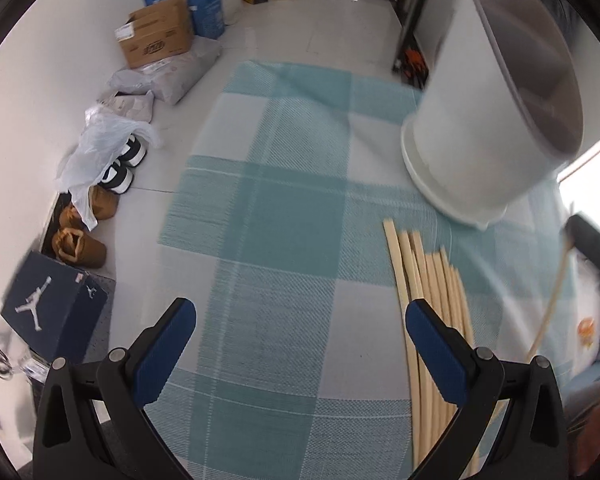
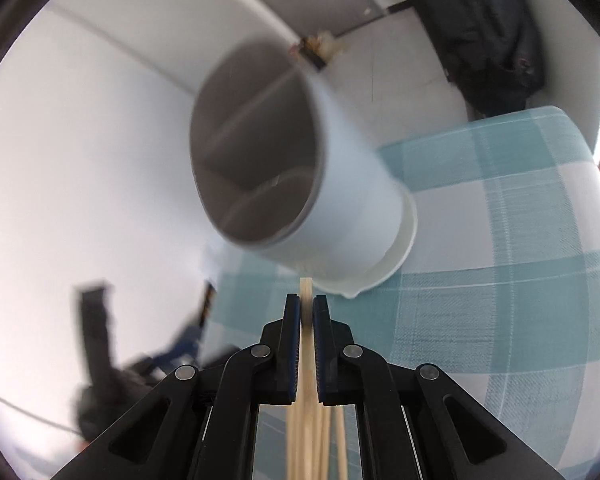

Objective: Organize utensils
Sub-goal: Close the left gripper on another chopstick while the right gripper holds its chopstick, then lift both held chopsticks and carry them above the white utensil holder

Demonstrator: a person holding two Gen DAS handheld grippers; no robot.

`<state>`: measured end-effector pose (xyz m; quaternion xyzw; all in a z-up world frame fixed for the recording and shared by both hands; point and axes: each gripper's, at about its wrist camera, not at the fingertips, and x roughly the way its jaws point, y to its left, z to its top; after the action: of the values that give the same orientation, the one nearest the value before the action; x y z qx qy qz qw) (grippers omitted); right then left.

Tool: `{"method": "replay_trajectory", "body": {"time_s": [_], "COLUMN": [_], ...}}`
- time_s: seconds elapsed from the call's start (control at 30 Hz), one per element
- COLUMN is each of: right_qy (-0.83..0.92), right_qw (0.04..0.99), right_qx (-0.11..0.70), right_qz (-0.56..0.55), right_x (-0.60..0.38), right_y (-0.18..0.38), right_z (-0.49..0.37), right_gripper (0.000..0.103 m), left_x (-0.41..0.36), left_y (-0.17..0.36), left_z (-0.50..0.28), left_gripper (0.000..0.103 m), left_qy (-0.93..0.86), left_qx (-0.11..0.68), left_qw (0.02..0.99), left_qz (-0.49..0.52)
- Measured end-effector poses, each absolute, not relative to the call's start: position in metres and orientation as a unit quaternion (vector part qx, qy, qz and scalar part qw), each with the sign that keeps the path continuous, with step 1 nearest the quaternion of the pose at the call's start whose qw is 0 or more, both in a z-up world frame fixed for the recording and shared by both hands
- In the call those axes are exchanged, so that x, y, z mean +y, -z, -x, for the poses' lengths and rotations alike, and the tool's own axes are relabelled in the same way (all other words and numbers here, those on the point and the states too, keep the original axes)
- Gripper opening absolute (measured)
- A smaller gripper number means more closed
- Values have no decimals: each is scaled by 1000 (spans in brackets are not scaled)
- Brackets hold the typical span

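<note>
Chopsticks [image 1: 432, 320] are lying bundled on the checked cloth [image 1: 284, 208] beside the white holder [image 2: 340, 200]. We're pinching one chopstick [image 2: 306, 320] in the right gripper [image 2: 306, 308], probably aiming for that holder. Only the left view is showing the left gripper [image 1: 300, 320], fingers wide, empty.

I see a teal-and-white checked cloth [image 1: 284, 216] under pale wooden chopsticks [image 1: 432, 280]. The holder [image 2: 340, 208] is white outside, grey inside. My gripper pads [image 1: 160, 356] are blue.
</note>
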<state>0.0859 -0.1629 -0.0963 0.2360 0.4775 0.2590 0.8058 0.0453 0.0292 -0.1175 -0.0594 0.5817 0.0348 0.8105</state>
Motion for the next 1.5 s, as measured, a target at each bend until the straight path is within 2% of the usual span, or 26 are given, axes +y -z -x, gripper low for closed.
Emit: {"method": "replay_trajectory", "body": {"time_s": [0.2,0.63,0.7,0.77,0.9,1.0,1.07,1.1,1.17,1.2,1.27,1.37,1.5], "right_qy": [-270,-294,-295,-296,-293,-291,-291,-291,-290,-289,-286,-280,-278], "right_qw": [805,825,824,822,823,825,826,827,828,829,833,839,849], "right_qx": [456,414,413,416,413,408,404,402,400,399,397,393,381], "right_qz": [-267,-247,-251,-254,-259,-262,-265,-266,-264,-263,-259,-252,-236], "right_x": [-179,-215,-217,-220,-226,-228,-231,-232,-233,-234,-235,-235,-230], "right_y": [96,60,60,59,54,52,50,49,48,47,46,45,40], "right_z": [-80,-58,-58,-58,-58,-57,-56,-55,-54,-53,-51,-49,-46], "right_gripper": [5,5,5,5,5,5,5,5,5,5,5,5,5], "left_x": [24,10,13,15,11,5,4,4,3,3,7,15,22], "left_y": [126,138,137,137,134,131,130,129,129,129,129,127,103], "left_z": [-46,-61,-61,-64,-73,-80,-83,-84,-85,-85,-83,-80,-67], "left_gripper": [102,100,95,85,73,56,39,34,14,9,4,3,3], "left_qy": [-35,-56,-51,-44,-34,-27,-25,-26,-21,-21,-23,-10,-4], "left_qx": [594,609,610,611,603,596,592,590,587,586,583,578,533], "left_qw": [802,791,791,790,796,802,805,806,809,810,811,811,835], "left_qz": [48,0,16,33,27,25,25,26,26,28,40,89,132]}}
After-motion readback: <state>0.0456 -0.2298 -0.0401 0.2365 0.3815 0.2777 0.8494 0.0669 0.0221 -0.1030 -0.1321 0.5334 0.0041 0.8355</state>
